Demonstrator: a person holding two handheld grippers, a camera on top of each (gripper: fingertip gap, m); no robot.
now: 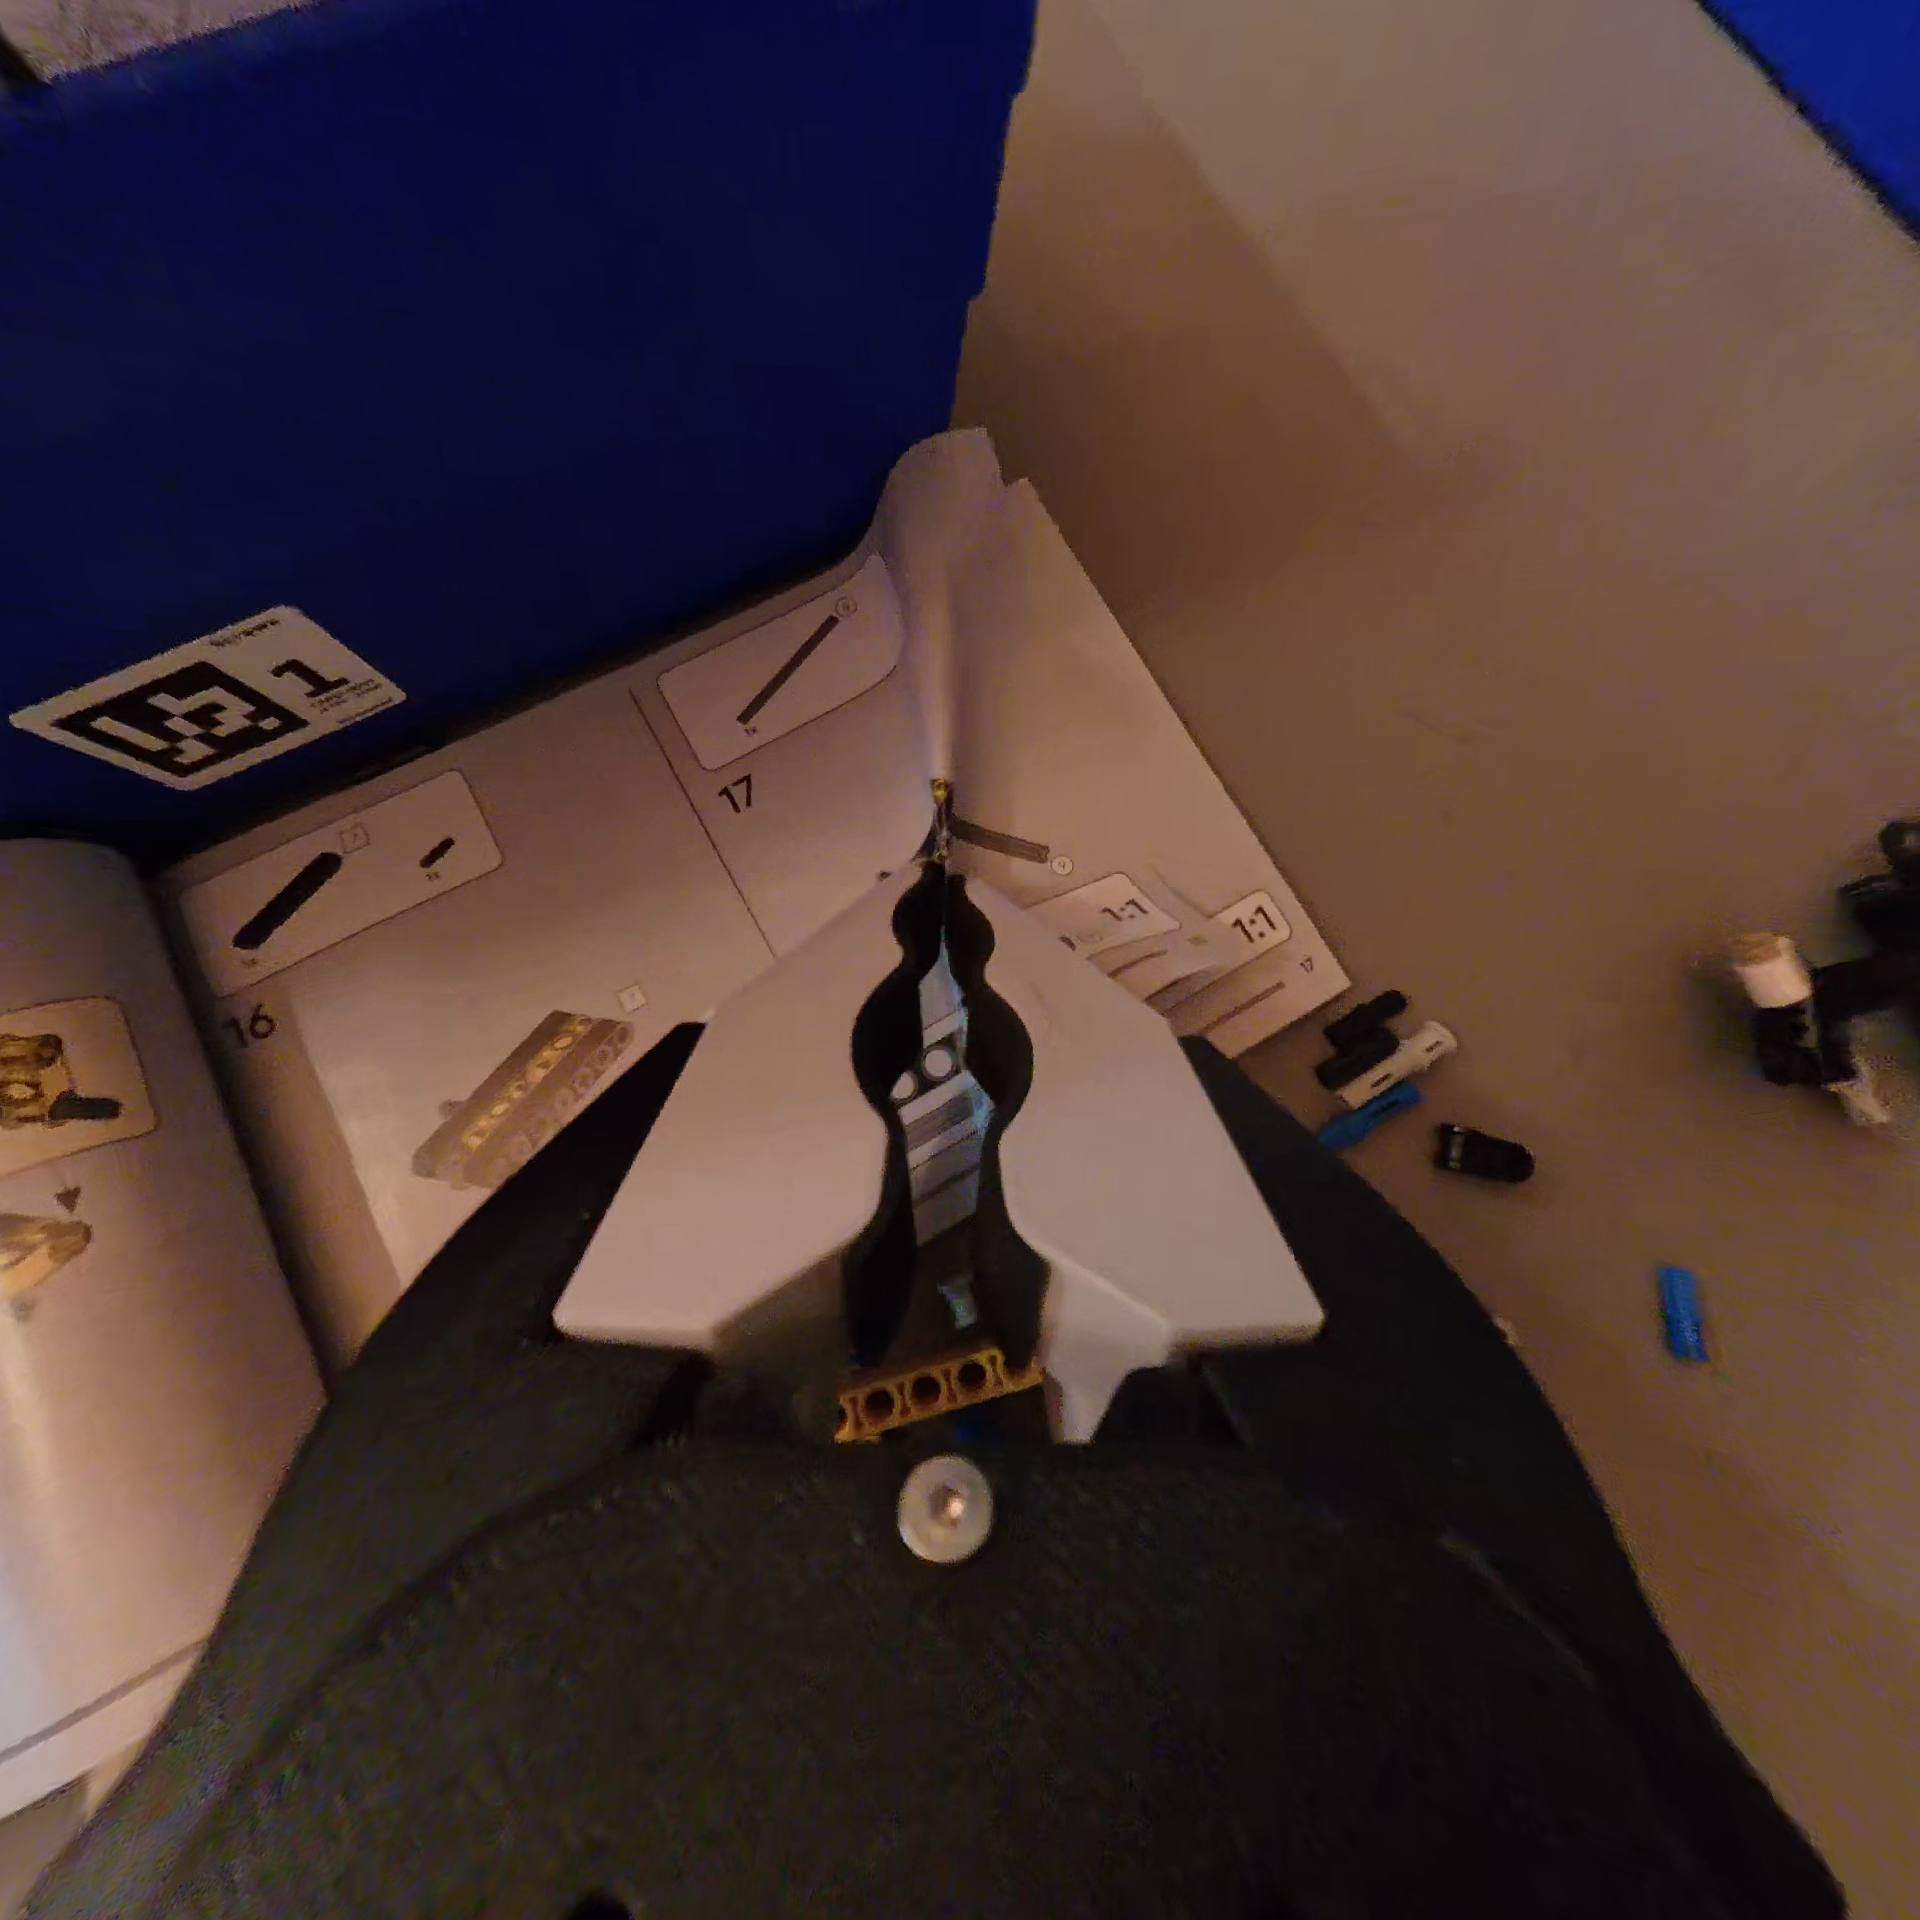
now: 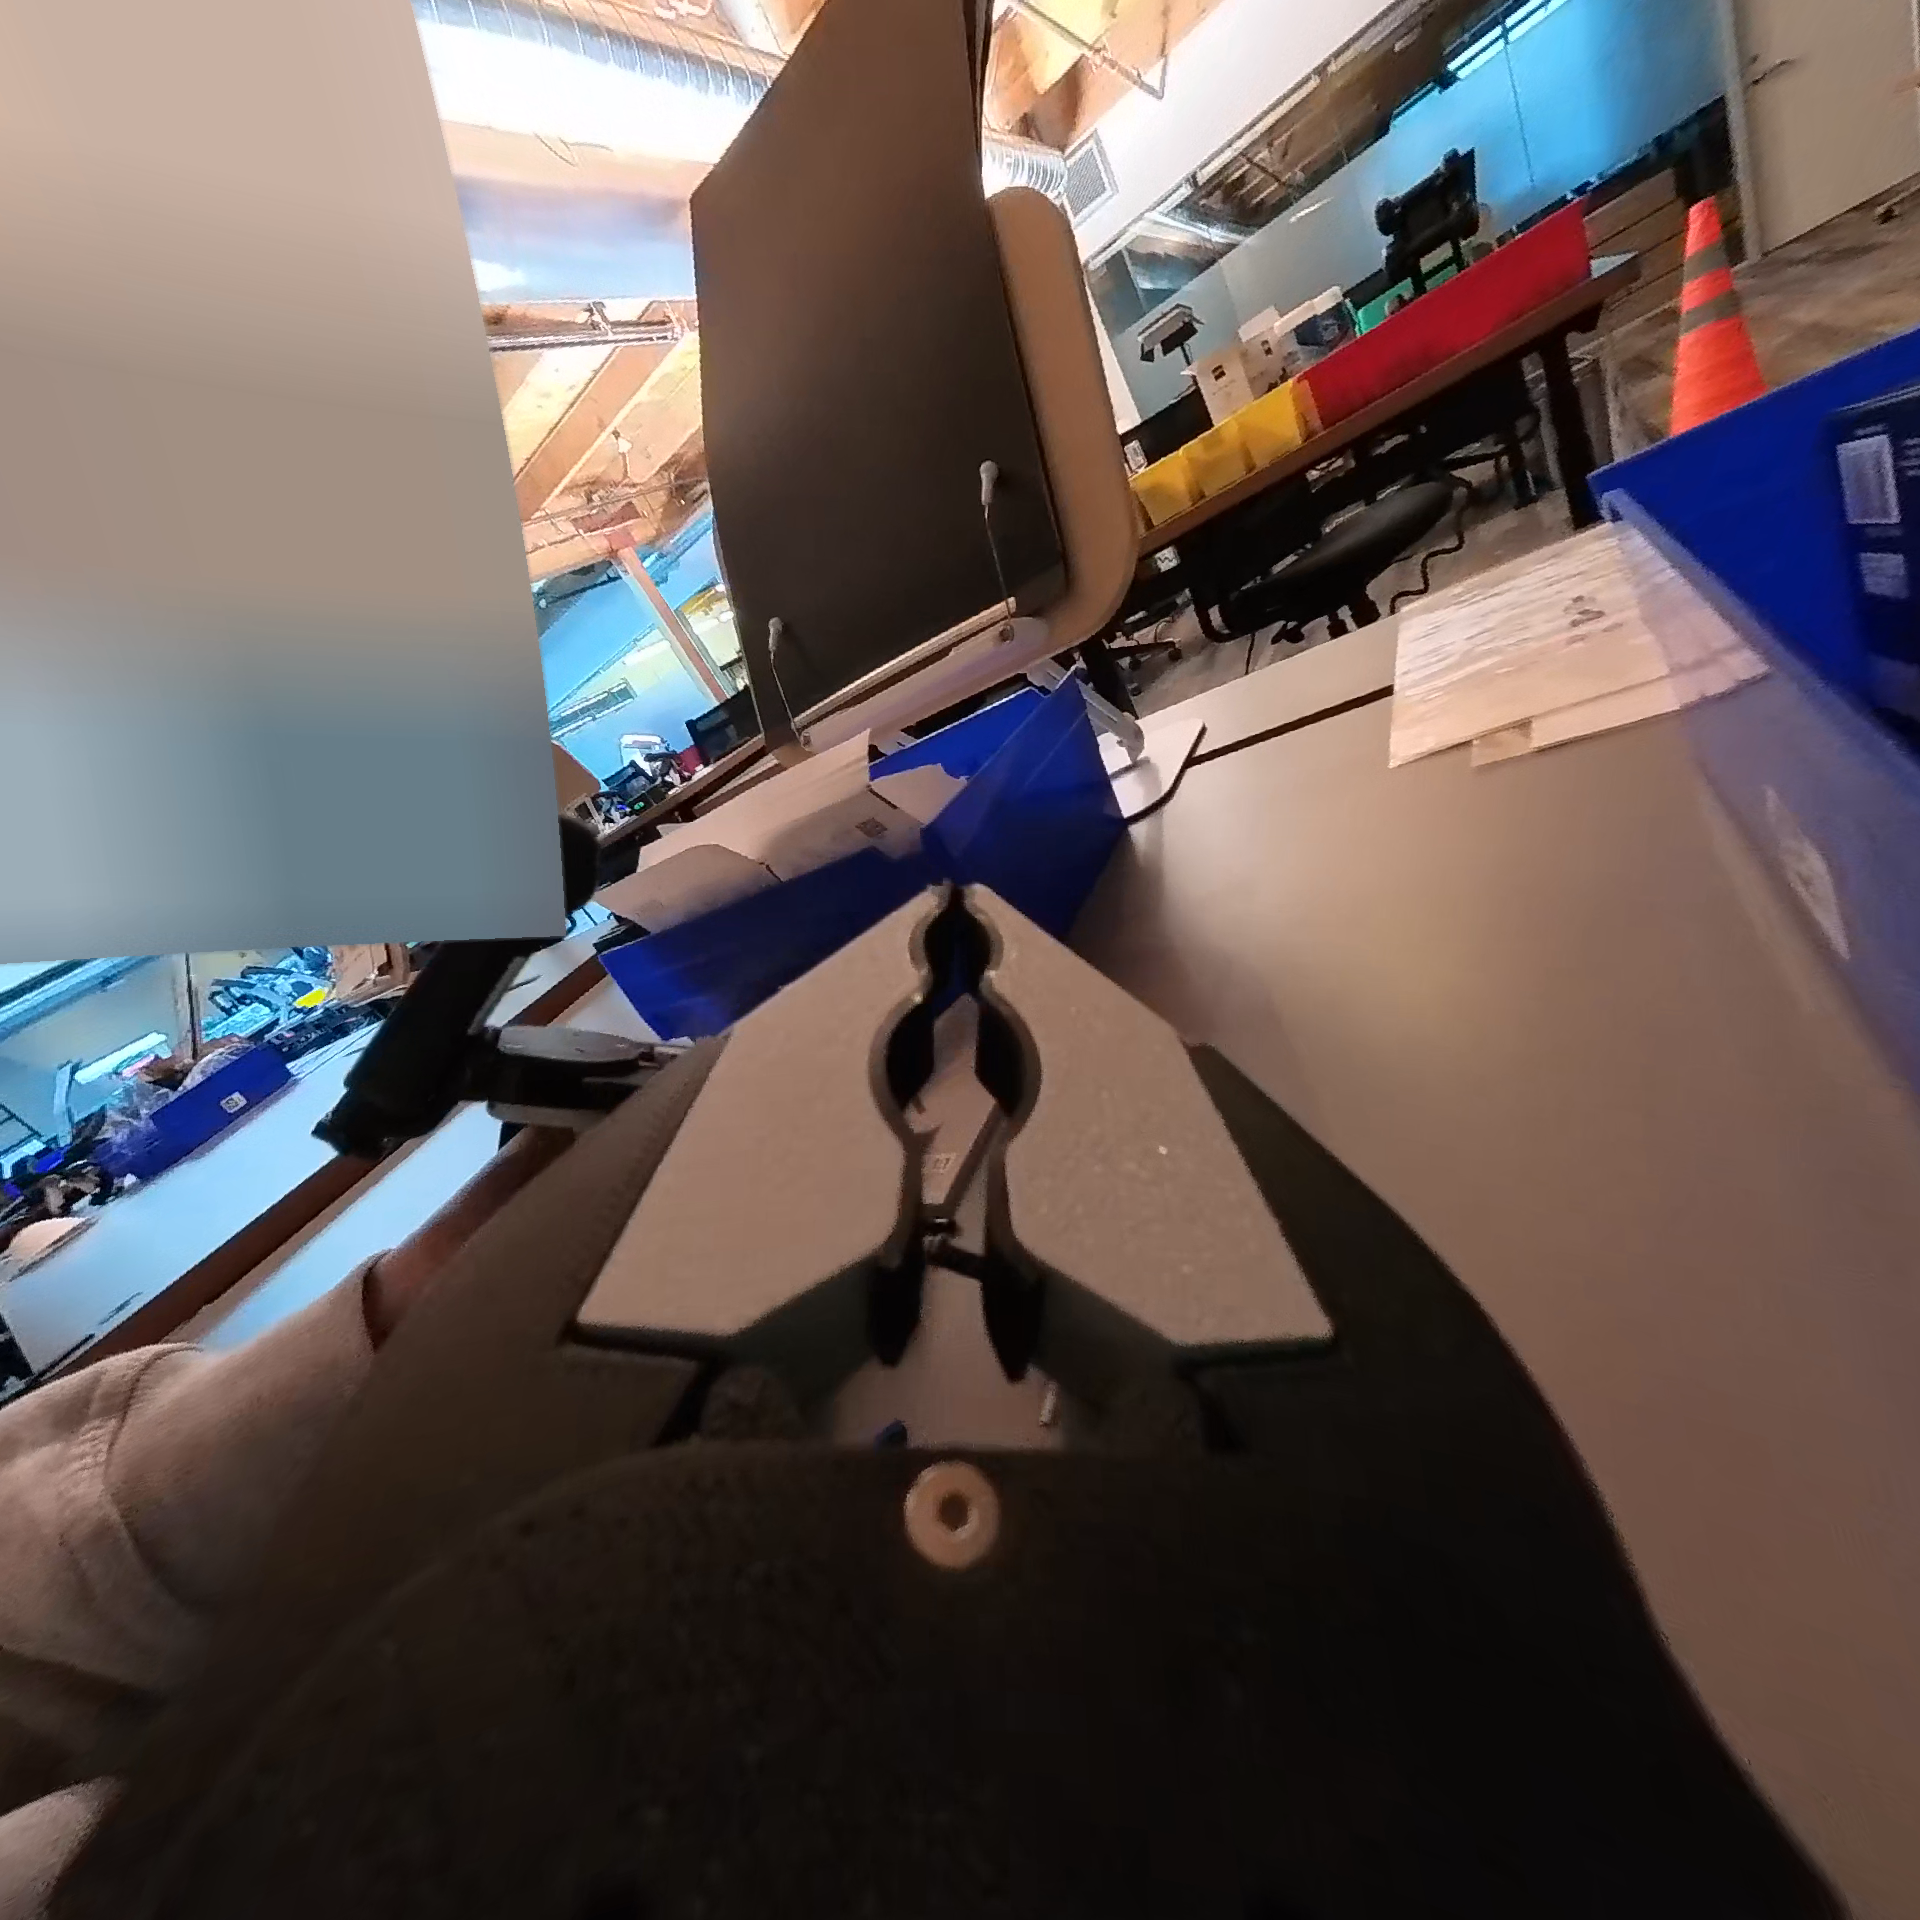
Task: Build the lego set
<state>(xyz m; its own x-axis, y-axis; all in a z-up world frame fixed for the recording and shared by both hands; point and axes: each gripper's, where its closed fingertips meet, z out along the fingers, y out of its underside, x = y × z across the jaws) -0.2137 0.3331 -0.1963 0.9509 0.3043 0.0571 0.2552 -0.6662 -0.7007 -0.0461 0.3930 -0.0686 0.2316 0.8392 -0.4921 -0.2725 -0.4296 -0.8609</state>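
In the left wrist view my left gripper [image 1: 941,881] is shut over the open instruction booklet [image 1: 582,831], which lies on the table. Its fingertips [image 1: 914,914] meet at a raised crease in a page, and the paper looks pinched between them. Printed grey and yellow beams show through the slots behind the tips. A partly built black and white model [image 1: 1829,1008] lies on the table at the right. In the right wrist view my right gripper [image 2: 951,896] is shut and held above the table, pointing at a blue bin [image 2: 1039,810]. I see nothing at its tips.
Loose black and white pins [image 1: 1371,1044], a black pin [image 1: 1486,1151] and a blue piece [image 1: 1683,1328] lie right of the booklet. A blue bin [image 1: 468,364] with a marker tag [image 1: 208,696] stands behind it. A monitor [image 2: 873,364], papers [image 2: 1538,644] and a sleeve [image 2: 104,1507] show. One gripper's finger ends stand about 20 cm off the other's.
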